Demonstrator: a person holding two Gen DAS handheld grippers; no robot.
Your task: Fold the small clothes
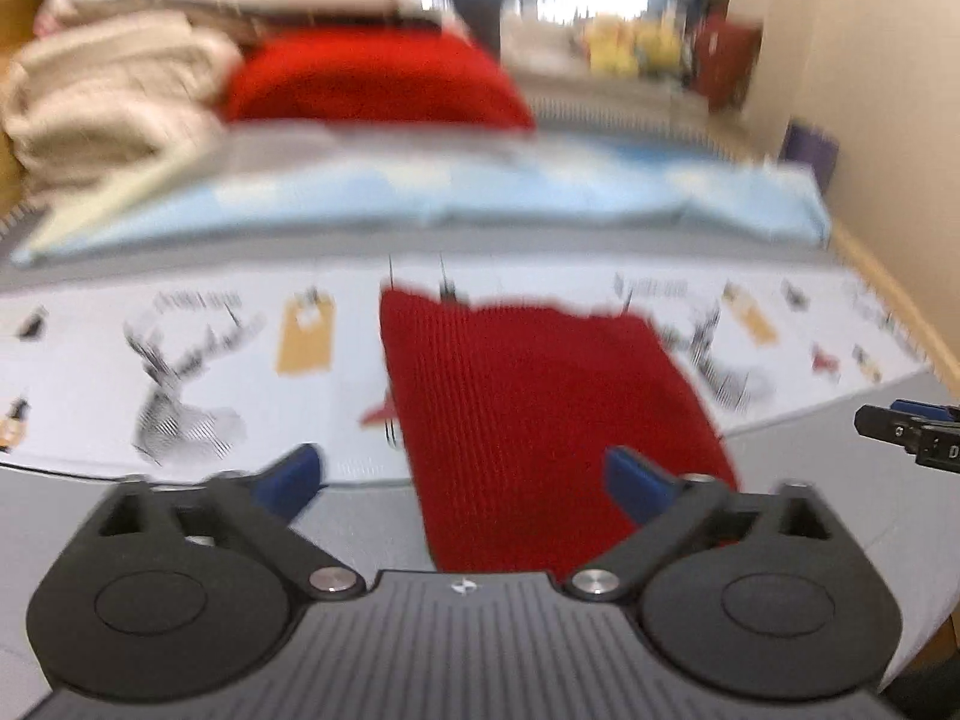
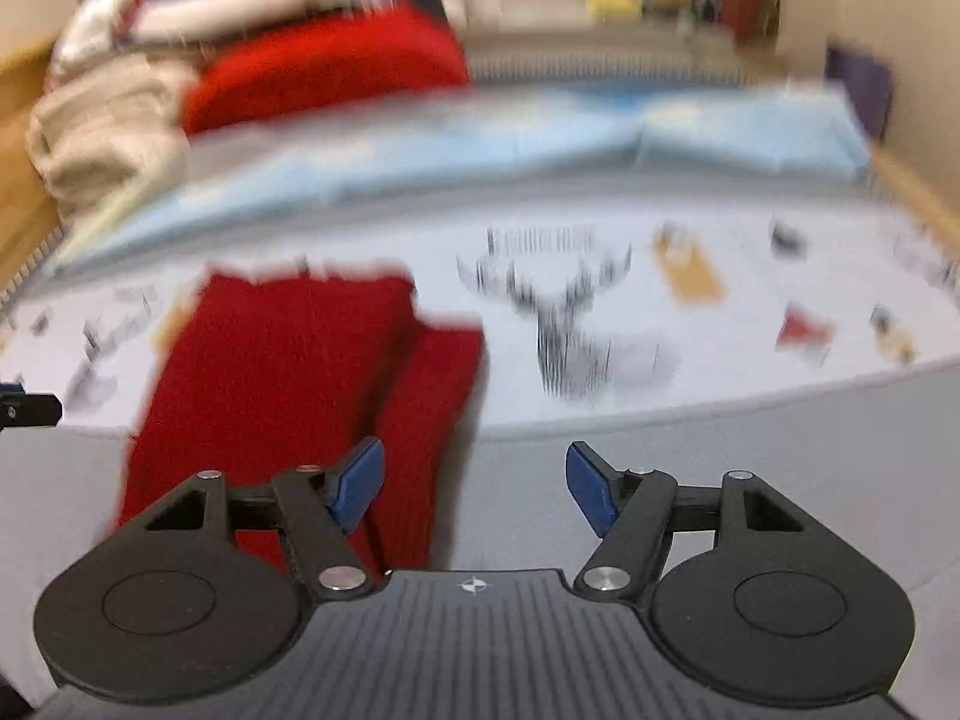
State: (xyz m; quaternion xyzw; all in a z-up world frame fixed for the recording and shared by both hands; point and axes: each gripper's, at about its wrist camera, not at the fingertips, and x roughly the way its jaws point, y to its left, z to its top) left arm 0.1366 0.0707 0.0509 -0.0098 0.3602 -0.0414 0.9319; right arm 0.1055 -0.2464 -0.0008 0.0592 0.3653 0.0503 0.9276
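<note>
A red knitted garment [image 1: 540, 402] lies flat on the bed, partly on a white sheet printed with deer [image 1: 180, 372]. My left gripper [image 1: 465, 480] is open and empty, just above the garment's near edge. In the right wrist view the same red garment [image 2: 288, 372] lies left of centre with a folded strip along its right side. My right gripper [image 2: 474, 483] is open and empty, near the garment's right edge. Both views are blurred by motion.
A pile of folded clothes, beige [image 1: 102, 96] and red [image 1: 372, 78], sits at the back left. A light blue cloth [image 1: 480, 192] lies across the bed behind the sheet. A wooden bed rail [image 1: 900, 300] runs along the right. The right gripper's tip [image 1: 906, 432] shows at the right edge.
</note>
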